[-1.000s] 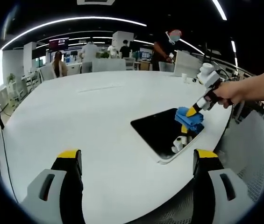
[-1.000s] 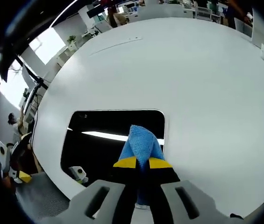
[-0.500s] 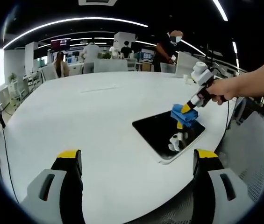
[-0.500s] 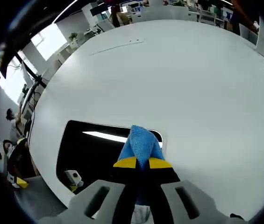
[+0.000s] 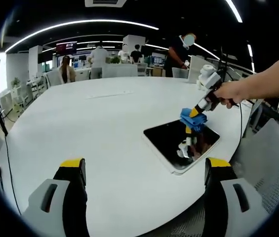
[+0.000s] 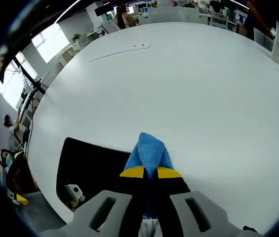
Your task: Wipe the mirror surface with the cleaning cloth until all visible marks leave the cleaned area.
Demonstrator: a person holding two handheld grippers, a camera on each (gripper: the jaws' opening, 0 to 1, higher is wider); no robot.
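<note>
A dark rectangular mirror (image 5: 179,143) (image 6: 92,165) lies flat near the white table's edge. My right gripper (image 6: 146,173) (image 5: 194,112) is shut on a blue cleaning cloth (image 6: 150,151) (image 5: 192,120), which hangs at the mirror's far edge. In the left gripper view a person's hand holds that gripper above the mirror, and its reflection shows in the glass. My left gripper (image 5: 144,165) stands open over bare table, well short of the mirror, with nothing between its yellow-tipped fingers (image 5: 73,163).
The big white round table (image 5: 95,113) (image 6: 188,84) stretches away behind the mirror. Chairs (image 5: 265,148) stand by the near right edge. Several people and desks are in the office beyond. A cable (image 5: 3,148) runs down at the left.
The right gripper with the blue cloth has slid from the middle of the mirror toward its far edge. The left gripper has stayed open and nearly still.
</note>
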